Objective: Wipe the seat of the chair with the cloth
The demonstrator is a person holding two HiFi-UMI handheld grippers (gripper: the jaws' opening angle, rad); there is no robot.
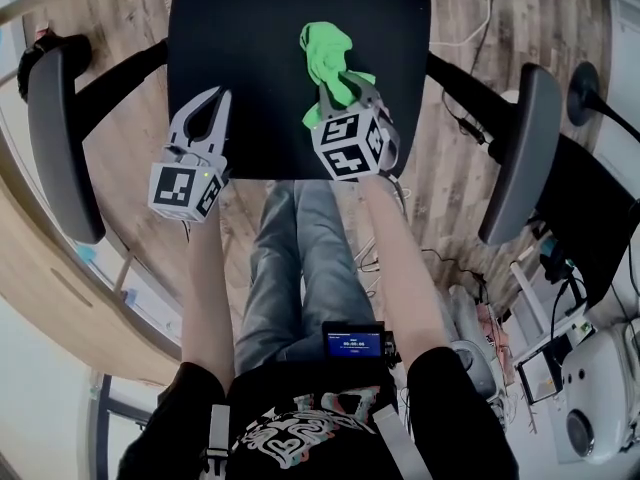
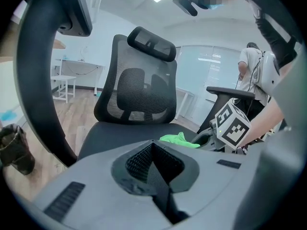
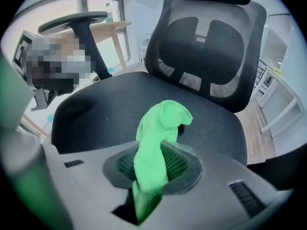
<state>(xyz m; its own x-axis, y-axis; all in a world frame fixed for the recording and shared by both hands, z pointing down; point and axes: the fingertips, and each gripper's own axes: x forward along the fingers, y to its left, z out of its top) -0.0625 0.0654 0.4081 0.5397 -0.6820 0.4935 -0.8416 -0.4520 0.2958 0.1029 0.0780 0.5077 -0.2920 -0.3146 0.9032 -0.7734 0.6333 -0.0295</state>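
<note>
My right tool (image 1: 338, 86) clamps the green cloth (image 1: 325, 46), my left tool (image 1: 214, 103) closed on nothing; pressing flat, I should sweep the whole seat (image 1: 230, 48).

Your head camera looked steeply down on the chair seat (image 1: 250, 58) from above its front edge. The two hand-held cameras sat low and close by that front edge, facing the backrest (image 2: 136, 95). All three views shared the seat and the green cloth (image 1: 328, 53).
</note>
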